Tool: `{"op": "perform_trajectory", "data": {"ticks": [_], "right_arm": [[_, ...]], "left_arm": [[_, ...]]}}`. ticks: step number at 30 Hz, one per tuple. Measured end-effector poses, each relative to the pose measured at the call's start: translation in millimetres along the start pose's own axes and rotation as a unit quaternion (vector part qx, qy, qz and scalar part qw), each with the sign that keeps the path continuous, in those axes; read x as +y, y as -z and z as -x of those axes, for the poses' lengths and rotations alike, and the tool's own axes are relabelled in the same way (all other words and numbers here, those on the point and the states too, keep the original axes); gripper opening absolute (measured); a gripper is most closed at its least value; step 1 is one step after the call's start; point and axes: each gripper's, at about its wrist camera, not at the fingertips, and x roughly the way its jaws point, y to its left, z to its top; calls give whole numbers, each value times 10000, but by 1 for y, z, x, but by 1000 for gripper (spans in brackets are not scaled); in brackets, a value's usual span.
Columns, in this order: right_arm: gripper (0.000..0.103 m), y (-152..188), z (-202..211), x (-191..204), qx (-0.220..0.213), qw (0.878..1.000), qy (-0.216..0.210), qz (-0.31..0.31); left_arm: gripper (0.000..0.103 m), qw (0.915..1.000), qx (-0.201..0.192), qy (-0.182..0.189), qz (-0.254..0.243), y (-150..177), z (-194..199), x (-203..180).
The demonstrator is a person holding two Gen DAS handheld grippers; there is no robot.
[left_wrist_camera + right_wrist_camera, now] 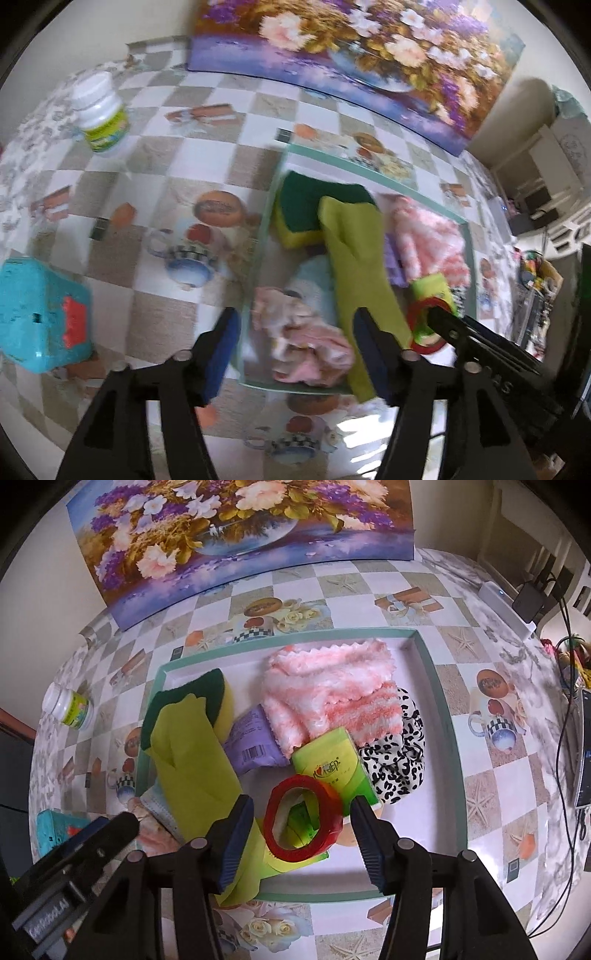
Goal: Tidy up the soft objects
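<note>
A checkered tablecloth (480, 642) printed with teacups and starfish covers the table in front of me, and a flower painting (236, 531) leans against the wall behind it. On the cloth sits a shallow tray (439, 701) with a teal rim, holding the soft things: a green-and-yellow sponge (221, 698), a yellow-green cloth (192, 753) draped over it and past the near rim, a pink-and-white fluffy towel (332, 694), a purple packet (255, 742), a green tissue pack (332, 768), a black-and-white spotted fabric (399, 768) and a pink crumpled cloth (306, 339). My right gripper (301, 836) hangs over the tray with its jaws spread either side of a red tape ring (301, 821); the pads do not press on it. My left gripper (295, 354) is spread too, over the pink crumpled cloth, one blue pad against the yellow-green cloth, pinching nothing. Off the tray stand a white jar (99, 114) and a teal box (40, 314).
</note>
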Motion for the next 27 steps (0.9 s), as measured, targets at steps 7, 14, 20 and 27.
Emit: {"op": "perform_trajectory", "data": {"ticks": [7,14,20,27], "right_arm": [[103,16,6,21,-150,9988,107,459],[103,35,17,31,-345,9972,155,639],[103,53,27,37,-460,9964,115,700],[103,64,37,45,-595,9945,211,841]], "left_arm": [[93,9964,-353,-765,78,3,8,22],[96,9922,-511,-1132,123,12,18,39],[96,9895,-648,-1292,-78,25,34,43],[96,9848,-764,-1542,-213,37,51,45]]}}
